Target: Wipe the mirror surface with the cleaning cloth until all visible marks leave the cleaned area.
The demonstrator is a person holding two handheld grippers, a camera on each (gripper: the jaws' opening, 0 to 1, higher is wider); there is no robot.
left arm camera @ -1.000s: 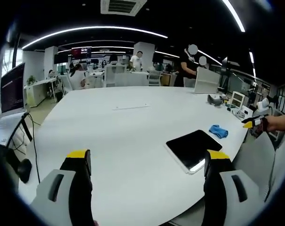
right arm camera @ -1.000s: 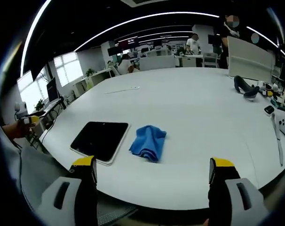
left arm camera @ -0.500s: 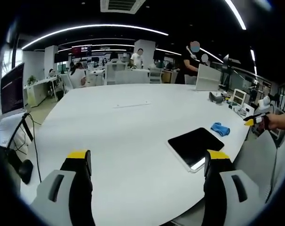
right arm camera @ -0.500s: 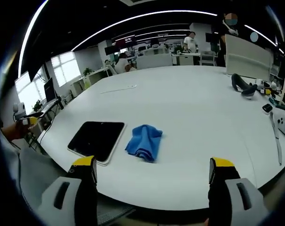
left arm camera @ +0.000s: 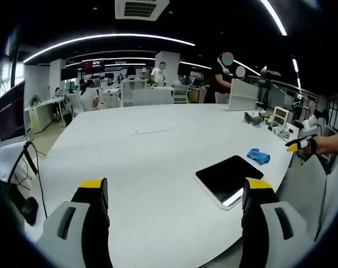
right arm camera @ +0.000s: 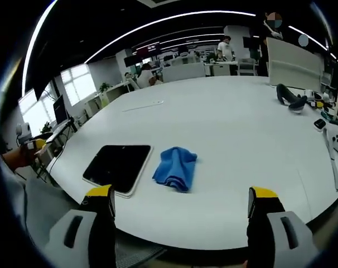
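A flat rectangular mirror with a white frame and dark face (right arm camera: 117,166) lies near the edge of a large white table (right arm camera: 225,128). A crumpled blue cleaning cloth (right arm camera: 175,167) sits just to its right. In the left gripper view the mirror (left arm camera: 230,178) lies ahead on the right, with the cloth (left arm camera: 259,156) beyond it. My left gripper (left arm camera: 174,212) is open with nothing between its jaws, held over the table's near part. My right gripper (right arm camera: 183,220) is open and holds nothing, short of the table edge, with the cloth ahead of it. The right gripper (left arm camera: 300,145) also appears far right in a hand.
A long thin strip (right arm camera: 144,105) lies mid-table. Dark objects and small devices (right arm camera: 290,100) crowd the far right of the table. A white panel (right arm camera: 294,70) stands at the back. People stand among desks and chairs behind. A cable and monitor (left arm camera: 13,111) are at the left.
Both views shift only slightly with the hands. The mirror and cloth lie where they were. Both grippers stay open.
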